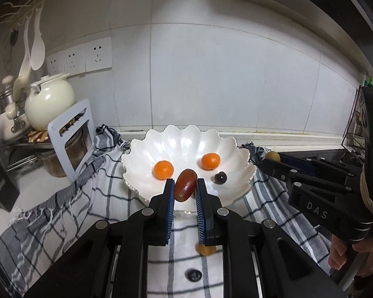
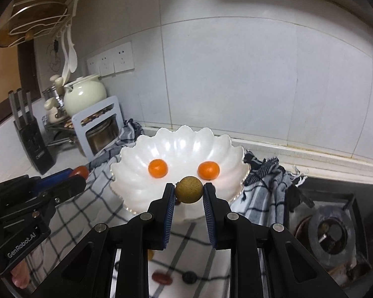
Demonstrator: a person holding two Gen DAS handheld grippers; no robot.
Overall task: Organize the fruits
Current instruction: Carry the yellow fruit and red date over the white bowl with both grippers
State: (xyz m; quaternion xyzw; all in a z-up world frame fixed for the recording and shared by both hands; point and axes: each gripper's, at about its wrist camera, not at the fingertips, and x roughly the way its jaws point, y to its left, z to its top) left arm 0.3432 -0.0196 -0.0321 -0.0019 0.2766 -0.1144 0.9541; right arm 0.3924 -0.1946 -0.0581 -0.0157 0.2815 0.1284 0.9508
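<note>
My left tool (image 1: 185,188) pinches reddish-brown oblong date (image 1: 184,185), long axis near upright, top tilted right, at near rim of white scalloped bowl (image 1: 184,136). My right tool (image 2: 189,191) pinches round tan-green longan (image 2: 188,189) at bowl's near rim.

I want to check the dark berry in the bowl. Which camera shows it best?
Left wrist: the berry lies unblocked in the bowl, right of the left claw. In the right wrist view I cannot find it in the bowl.
</note>
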